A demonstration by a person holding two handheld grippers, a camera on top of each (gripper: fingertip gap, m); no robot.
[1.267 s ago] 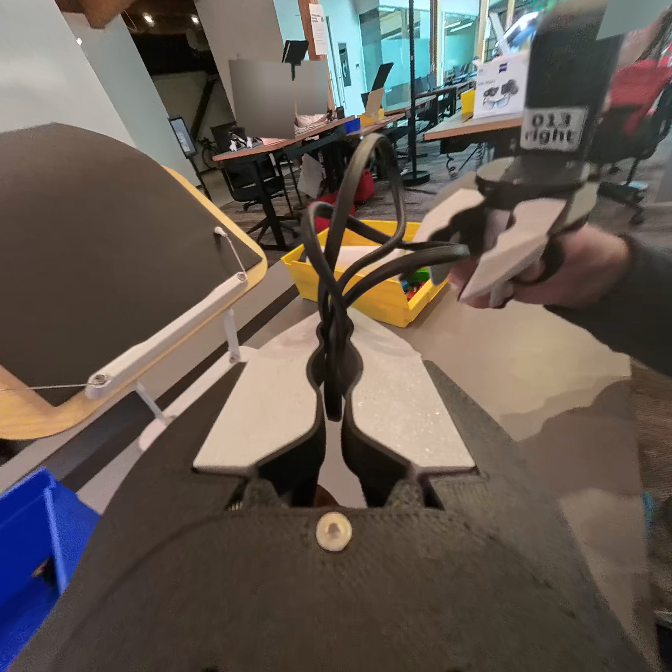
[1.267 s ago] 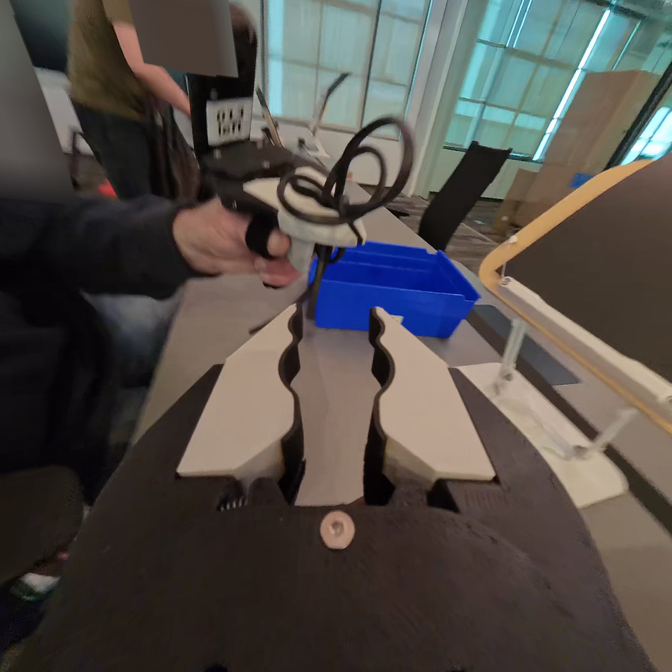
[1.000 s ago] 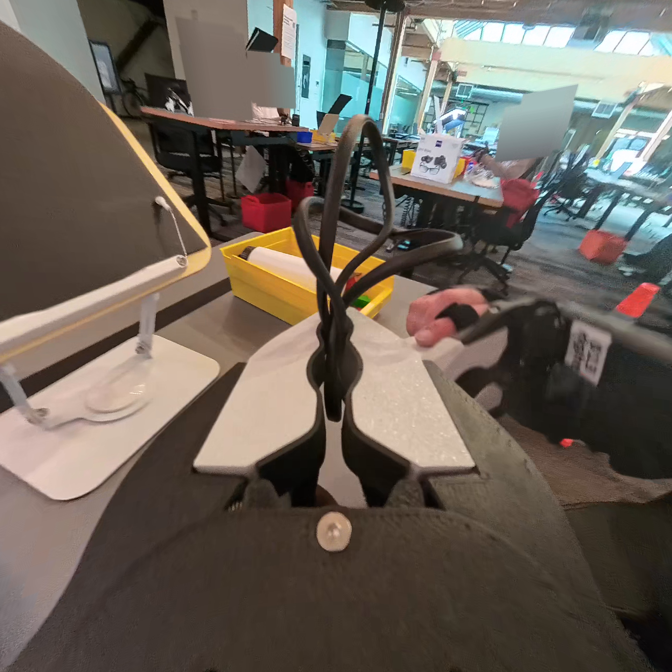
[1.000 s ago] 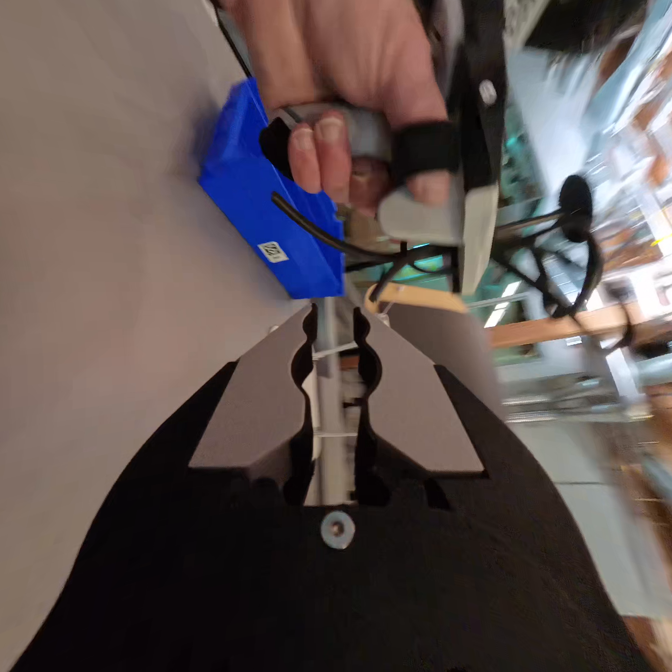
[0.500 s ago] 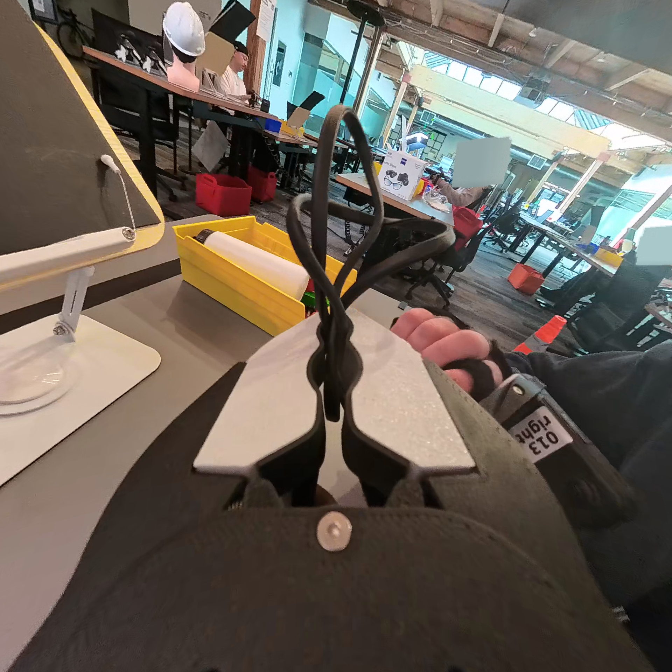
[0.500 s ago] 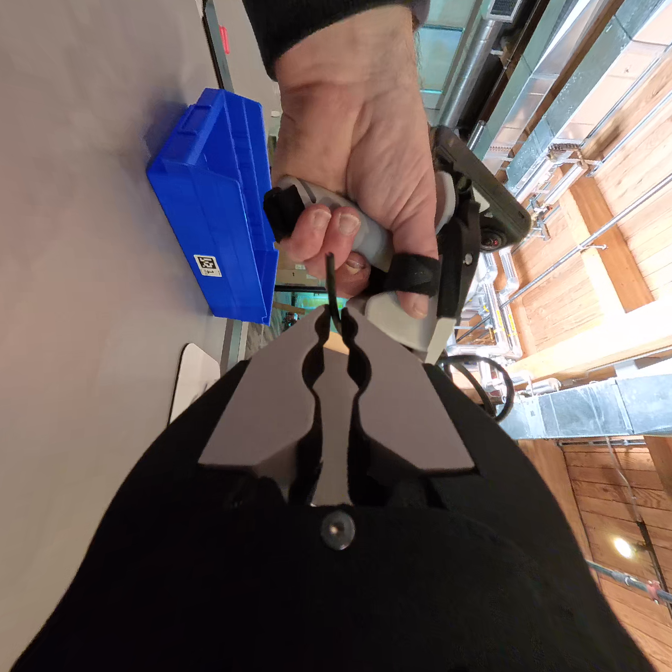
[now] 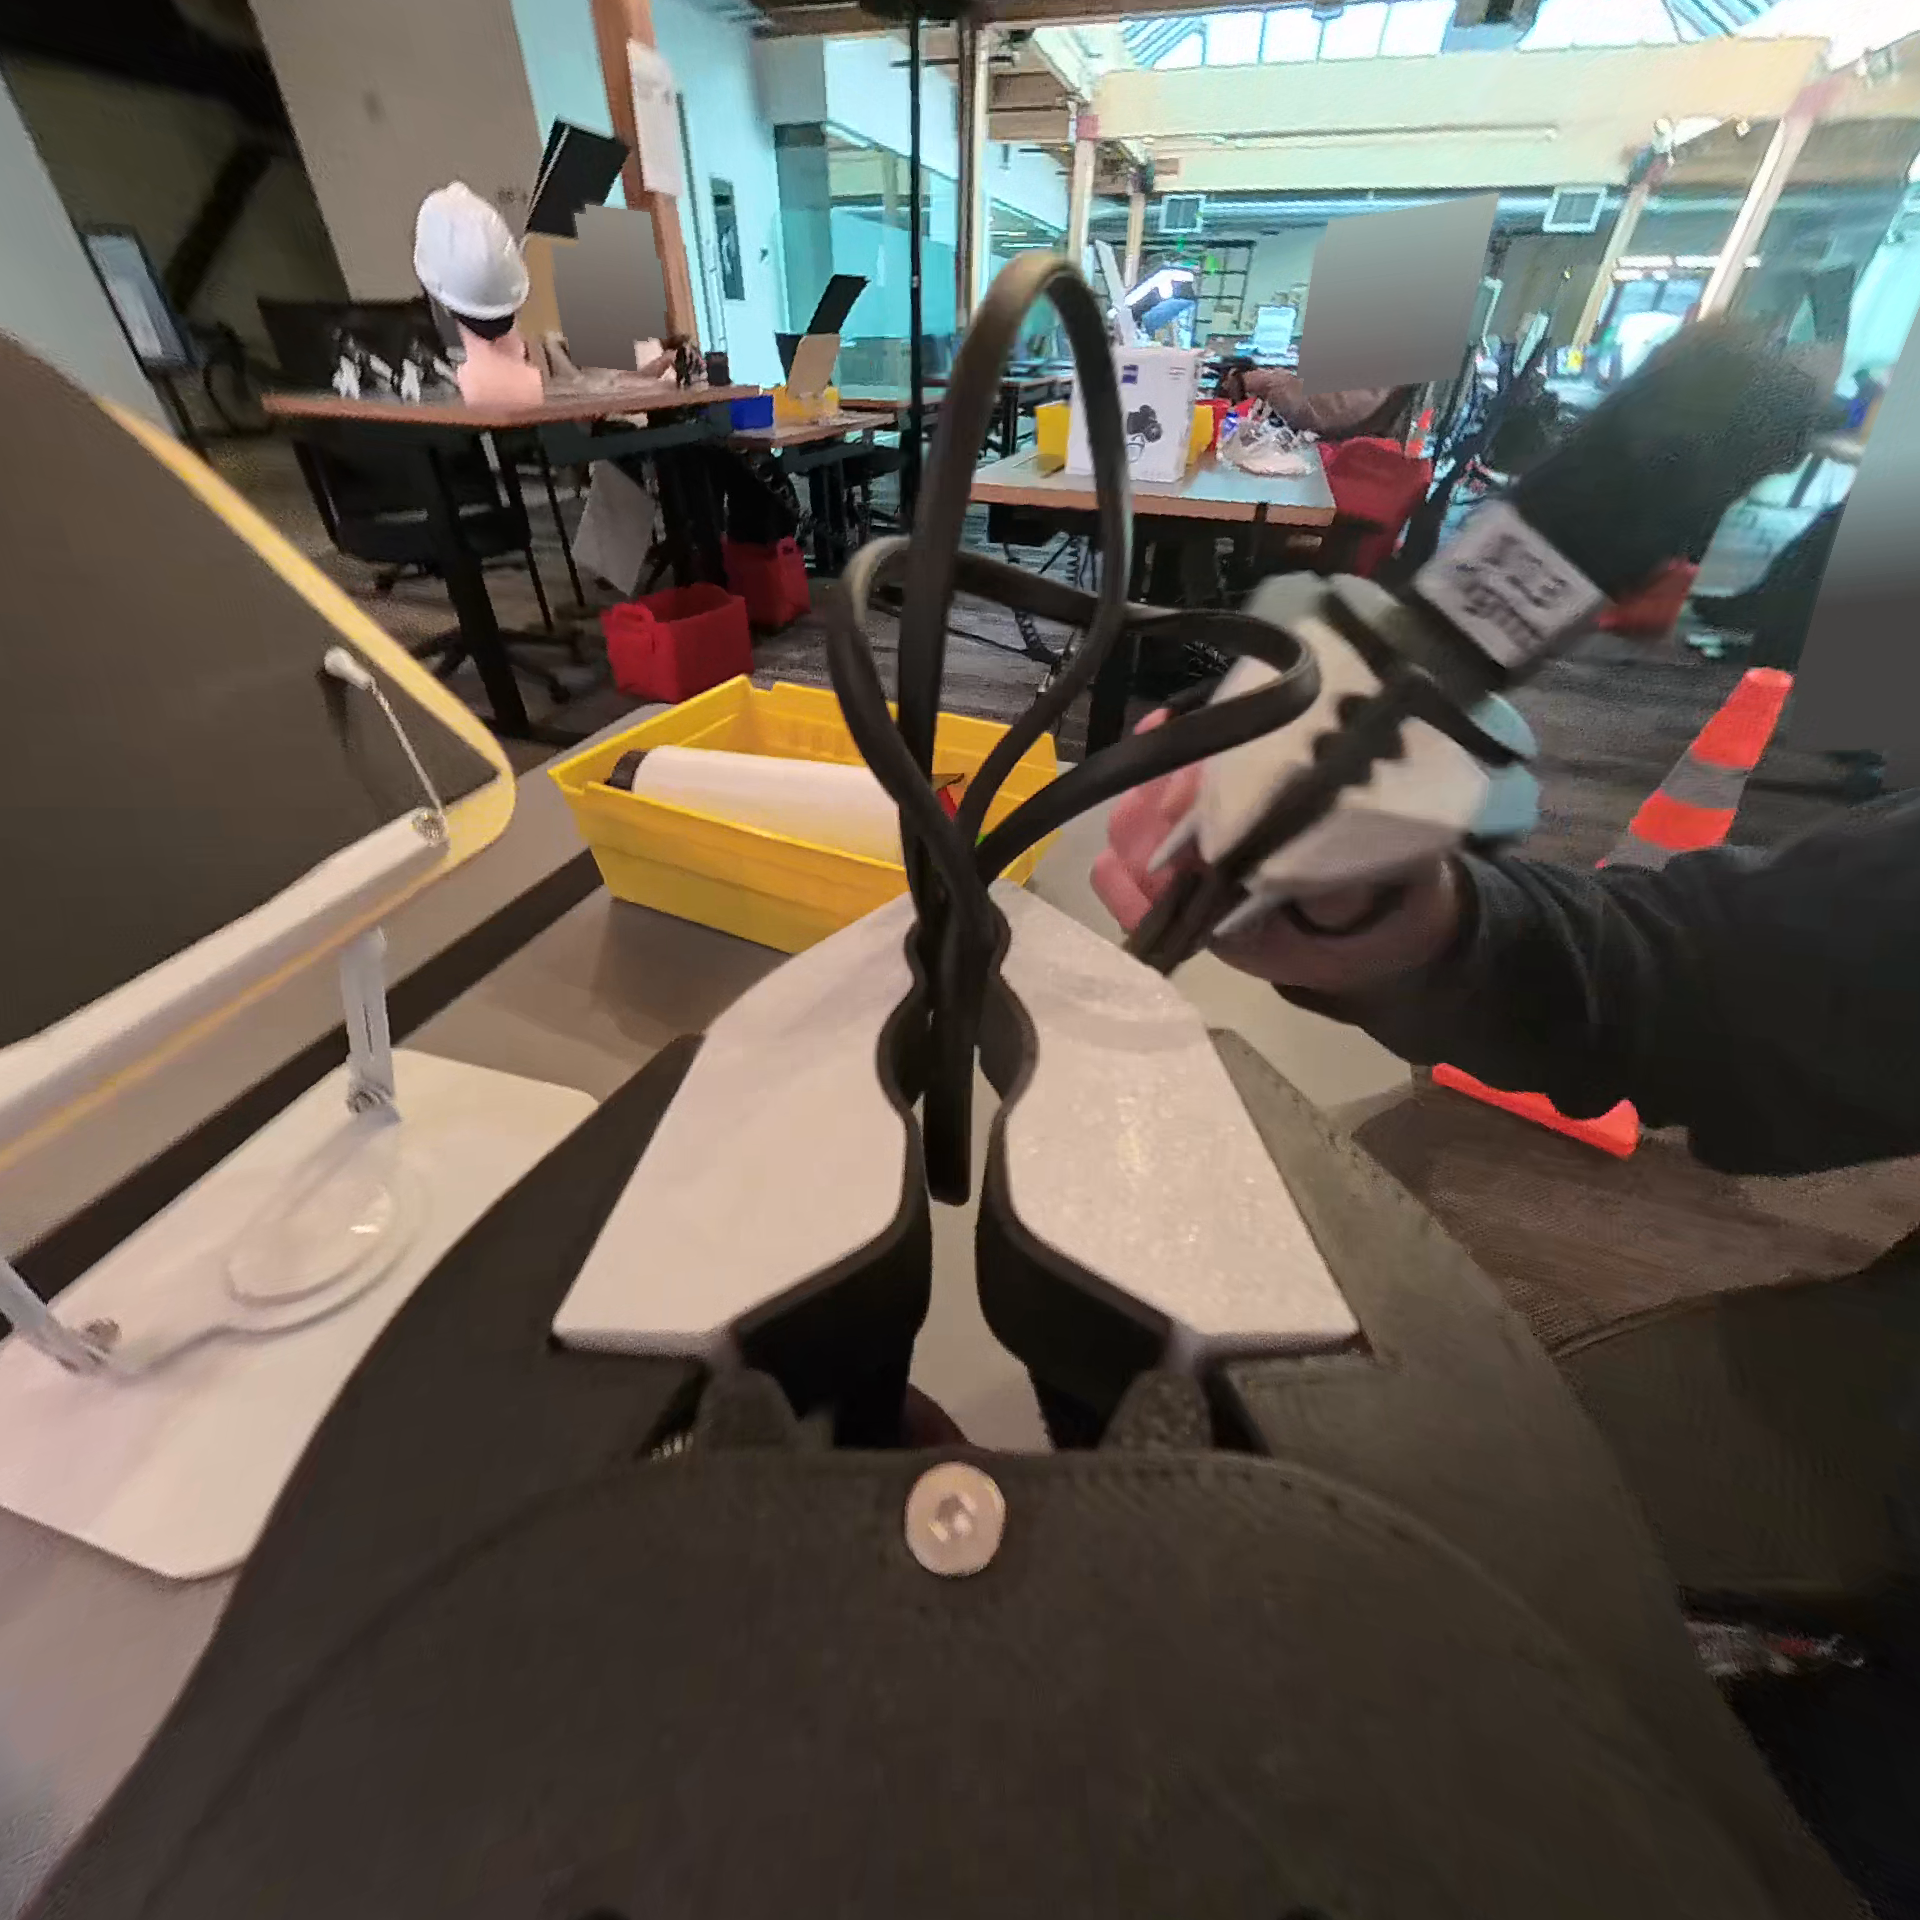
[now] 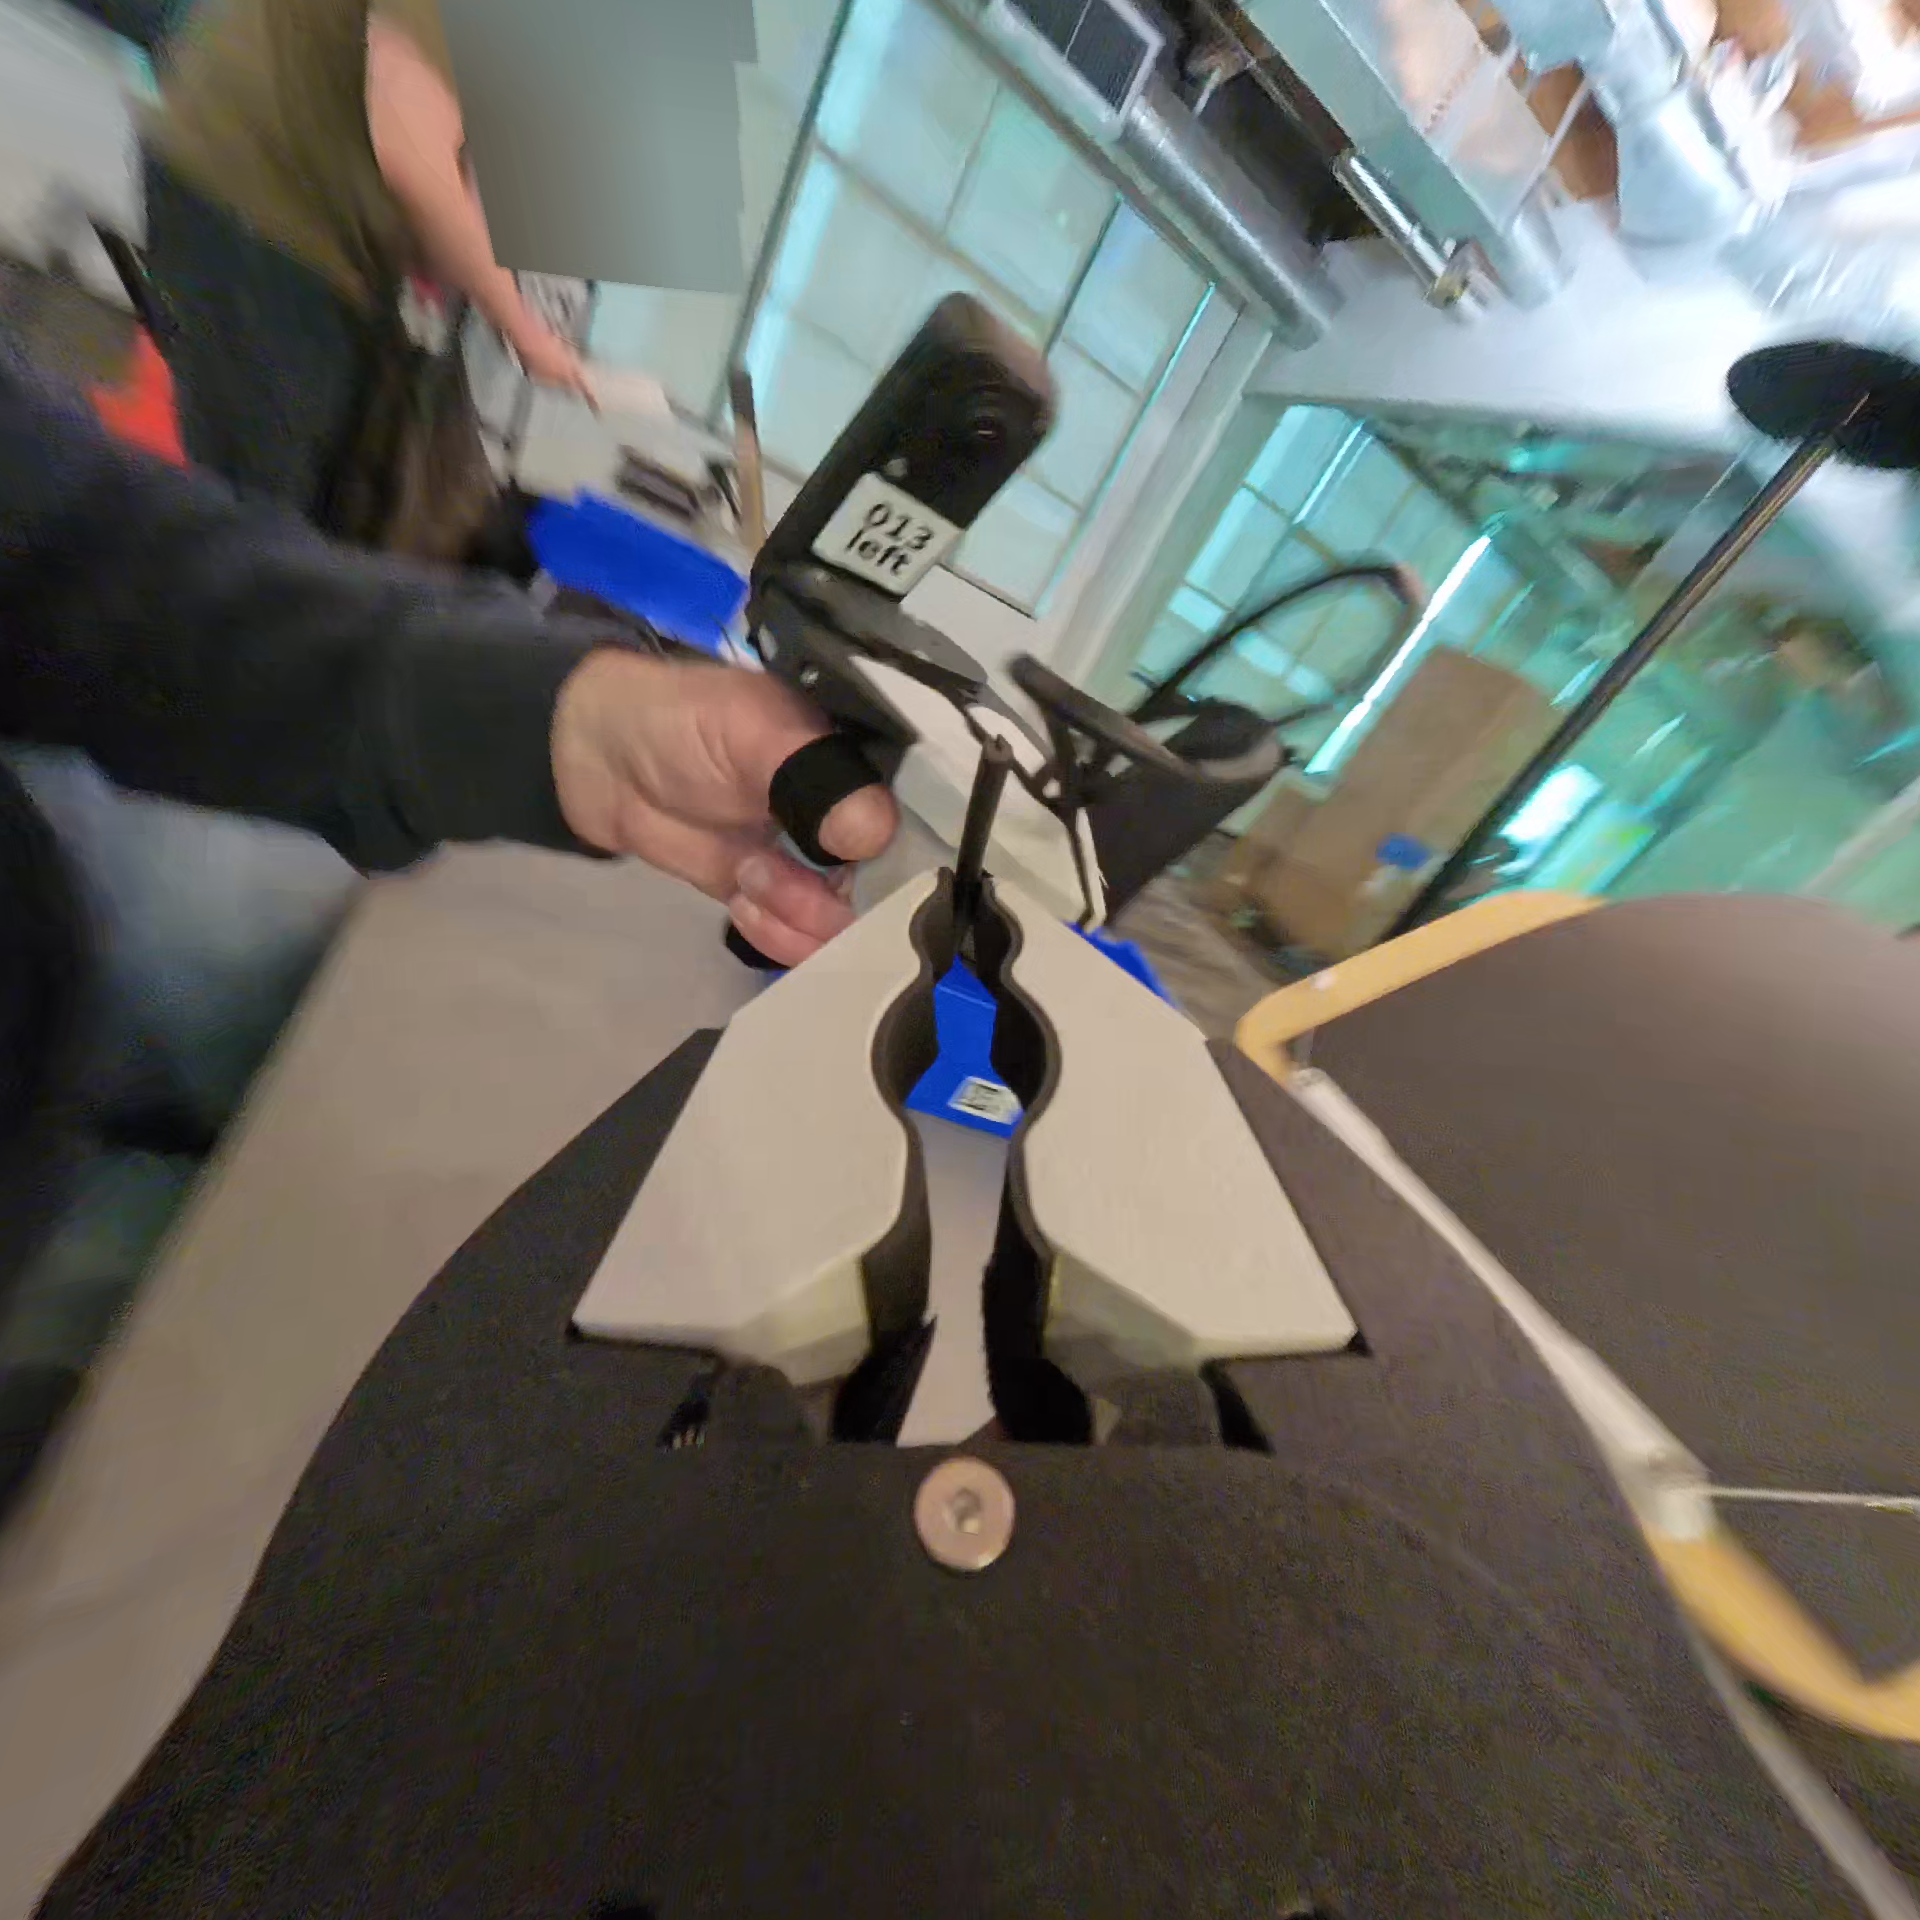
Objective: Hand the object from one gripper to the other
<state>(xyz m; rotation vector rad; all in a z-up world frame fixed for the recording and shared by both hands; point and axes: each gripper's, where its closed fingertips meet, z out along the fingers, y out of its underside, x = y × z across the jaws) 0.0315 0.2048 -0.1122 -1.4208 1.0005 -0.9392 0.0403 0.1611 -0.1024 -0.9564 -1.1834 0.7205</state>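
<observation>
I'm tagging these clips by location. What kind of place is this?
Probably a shared open-plan workshop or lab: rows of work desks with office chairs, parts bins such as the yellow bin on the grey table, and exposed ceiling ductwork.

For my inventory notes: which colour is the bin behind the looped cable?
Yellow. The bin shows best in the left wrist view, behind the black cable.

The left gripper squeezes a bundle of black cord in the middle. At the right, the right gripper pinches one loop. A yellow bin sits behind.
</observation>
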